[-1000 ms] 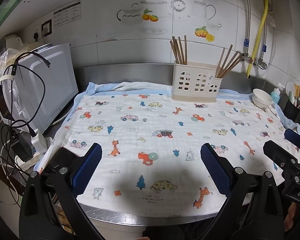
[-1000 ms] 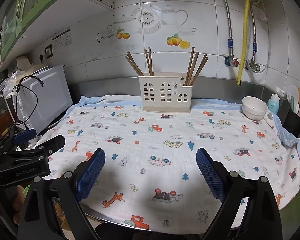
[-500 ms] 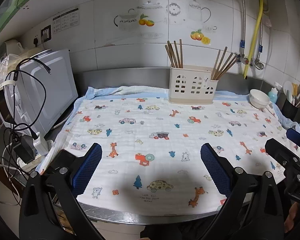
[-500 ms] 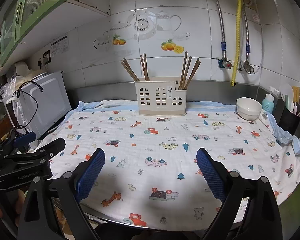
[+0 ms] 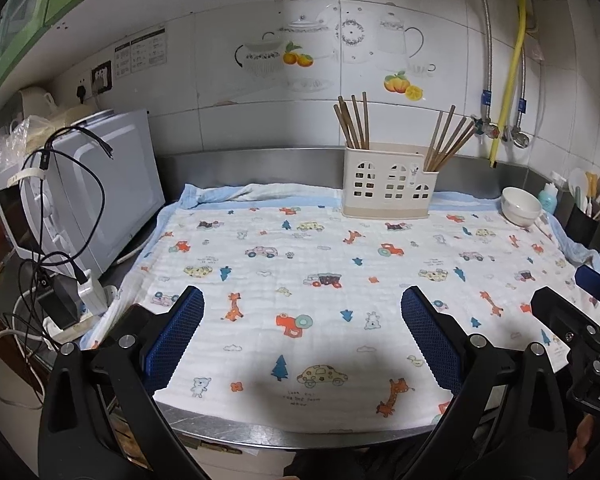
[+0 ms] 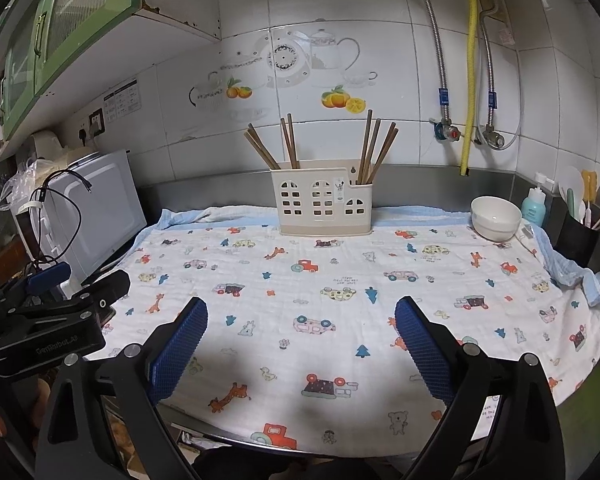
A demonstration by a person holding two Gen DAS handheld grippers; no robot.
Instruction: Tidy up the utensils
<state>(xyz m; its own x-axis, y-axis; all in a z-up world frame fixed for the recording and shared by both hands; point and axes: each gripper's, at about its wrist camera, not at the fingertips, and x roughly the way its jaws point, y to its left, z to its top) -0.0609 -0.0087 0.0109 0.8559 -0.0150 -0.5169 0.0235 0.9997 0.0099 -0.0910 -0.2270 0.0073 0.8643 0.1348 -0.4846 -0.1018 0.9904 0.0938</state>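
A cream utensil holder [image 5: 389, 186] [image 6: 321, 204] stands at the back of the patterned cloth [image 5: 340, 272] [image 6: 340, 280]. Brown chopsticks stand in its left compartment [image 5: 352, 122] [image 6: 276, 146] and its right compartment [image 5: 448, 140] [image 6: 376, 148]. My left gripper [image 5: 302, 312] is open and empty above the cloth's front edge. My right gripper [image 6: 300, 322] is open and empty, also near the front edge. Each gripper shows at the side of the other's view, the right one [image 5: 580, 320] and the left one [image 6: 60, 308].
A white microwave [image 5: 80, 192] [image 6: 88, 208] with cables stands at the left. A white bowl [image 5: 521, 206] [image 6: 495, 218] sits at the back right, beside a blue bottle [image 6: 534, 206] and a dark utensil pot [image 6: 580, 232]. Pipes [image 6: 470, 80] run down the tiled wall.
Both grippers have pulled back and risen a little from the counter, so the holder looks farther away. Both stay open and empty.
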